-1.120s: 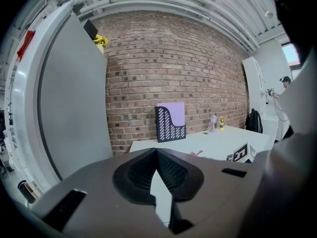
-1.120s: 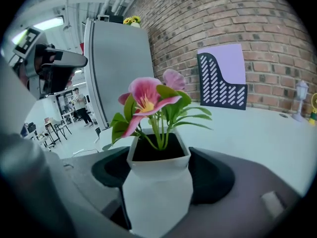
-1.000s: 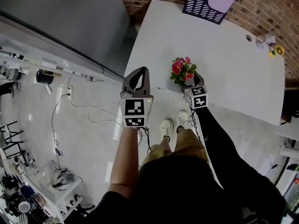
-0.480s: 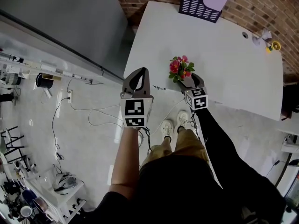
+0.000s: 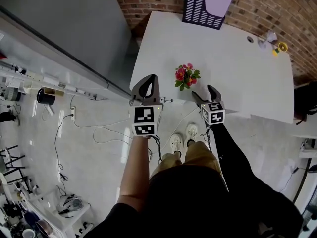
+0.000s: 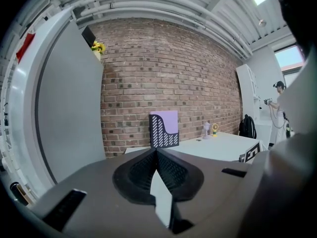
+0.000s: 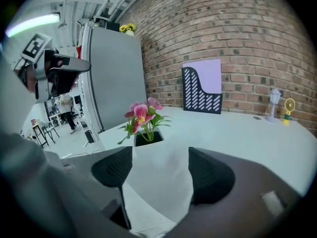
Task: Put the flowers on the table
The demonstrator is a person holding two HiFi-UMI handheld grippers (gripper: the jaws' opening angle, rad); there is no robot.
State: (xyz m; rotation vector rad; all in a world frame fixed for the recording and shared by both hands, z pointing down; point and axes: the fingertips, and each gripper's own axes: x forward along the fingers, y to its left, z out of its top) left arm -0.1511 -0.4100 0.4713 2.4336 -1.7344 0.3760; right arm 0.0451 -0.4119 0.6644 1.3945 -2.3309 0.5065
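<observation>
A small pot of pink and red flowers (image 5: 184, 77) stands upright on the white table (image 5: 233, 63) near its front edge. In the right gripper view the flowers (image 7: 143, 117) rise from a white square pot straight ahead, apart from the jaws. My right gripper (image 5: 204, 93) is open and empty, just short of the pot at the table's edge. My left gripper (image 5: 146, 85) is shut with nothing in it, held off the table's front left corner over the floor. In the left gripper view its jaws (image 6: 156, 155) meet at the tips.
A purple and black file holder (image 5: 206, 4) stands at the table's far edge against the brick wall. A small yellow fan (image 5: 281, 47) and a white object sit at the far right corner. A grey cabinet (image 5: 64, 19) stands left of the table. Cables trail on the floor (image 5: 94, 120).
My right gripper has let go of the flower pot, opened and drawn back toward the table's edge. The pot now stands alone on the table. The left gripper stays shut.
</observation>
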